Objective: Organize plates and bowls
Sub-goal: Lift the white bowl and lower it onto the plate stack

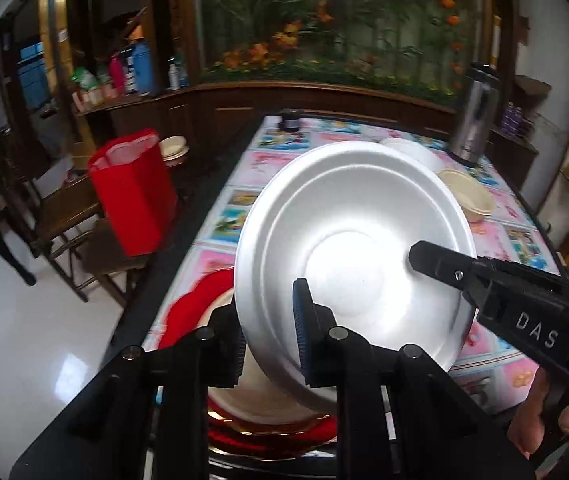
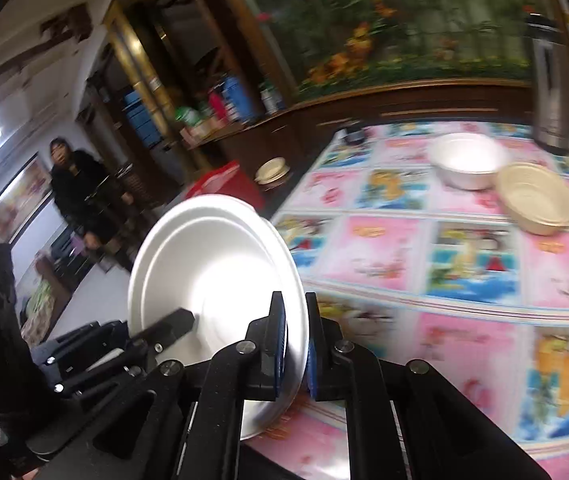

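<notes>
1. the white plate is off the table, held tilted on edge between the two tools, above the red plate and the cream bowl that sit on it.
2. the left tool is clenched on the white plate's near rim, one pad on each face of the rim. the right tool is clenched on the rim at the opposite side, its pads squeezing the thin edge.
3. the white plate looks like foam or thin moulded plastic, so it is judged very light, a little flexible and easy to dent; a hard pinch could crease the rim.
4. the flat outer rim is the sensible place to hold it, since the sloped well gives the pads nothing to bite on. the surface looks smooth and matte, so slip seems a small risk while both grips stay on.
5. beyond the white plate on the table stand a white bowl and, just beside it, a beige bowl; a steel flask stands behind them, near the far edge.
6. because the white plate is so light, it may flutter or twist if one tool lets go while it is still tilted.
</notes>
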Tool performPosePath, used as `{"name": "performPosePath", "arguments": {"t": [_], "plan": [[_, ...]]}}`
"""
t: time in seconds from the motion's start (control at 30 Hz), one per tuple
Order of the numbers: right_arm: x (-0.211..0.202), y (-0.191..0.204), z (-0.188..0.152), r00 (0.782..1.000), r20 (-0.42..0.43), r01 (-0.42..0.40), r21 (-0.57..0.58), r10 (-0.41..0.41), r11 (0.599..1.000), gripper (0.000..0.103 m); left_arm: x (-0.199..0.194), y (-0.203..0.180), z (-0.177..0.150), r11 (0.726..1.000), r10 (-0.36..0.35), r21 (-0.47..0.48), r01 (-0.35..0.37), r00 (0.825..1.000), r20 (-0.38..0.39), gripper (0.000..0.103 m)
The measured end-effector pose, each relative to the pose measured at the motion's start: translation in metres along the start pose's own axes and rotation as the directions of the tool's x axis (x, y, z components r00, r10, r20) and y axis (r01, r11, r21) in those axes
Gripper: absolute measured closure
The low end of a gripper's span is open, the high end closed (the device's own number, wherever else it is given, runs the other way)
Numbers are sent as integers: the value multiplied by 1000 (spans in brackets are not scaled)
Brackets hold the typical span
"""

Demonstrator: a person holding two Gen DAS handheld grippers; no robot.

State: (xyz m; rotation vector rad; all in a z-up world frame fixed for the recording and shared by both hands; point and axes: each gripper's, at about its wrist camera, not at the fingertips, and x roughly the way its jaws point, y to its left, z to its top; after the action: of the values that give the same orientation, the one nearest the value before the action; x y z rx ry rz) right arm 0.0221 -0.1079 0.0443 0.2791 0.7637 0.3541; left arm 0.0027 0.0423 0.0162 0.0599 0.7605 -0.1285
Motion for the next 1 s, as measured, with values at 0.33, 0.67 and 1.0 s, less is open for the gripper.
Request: {"name": "performPosePath", "arguments": {"t": [0.33, 0.67, 1.0], "plan": [[69, 31, -34, 992, -121, 23, -73, -31, 997, 94, 55, 40, -38, 998, 29, -53, -37, 988, -153, 84], [65, 18, -40, 994, -66, 74, -151, -85, 986, 78, 53, 57, -43, 989, 117, -71, -126, 985, -126, 52], [30, -78, -19, 982, 109, 155, 9, -155, 988, 58, 36, 18, -31, 998, 60, -10, -61, 996, -60, 46]]}}
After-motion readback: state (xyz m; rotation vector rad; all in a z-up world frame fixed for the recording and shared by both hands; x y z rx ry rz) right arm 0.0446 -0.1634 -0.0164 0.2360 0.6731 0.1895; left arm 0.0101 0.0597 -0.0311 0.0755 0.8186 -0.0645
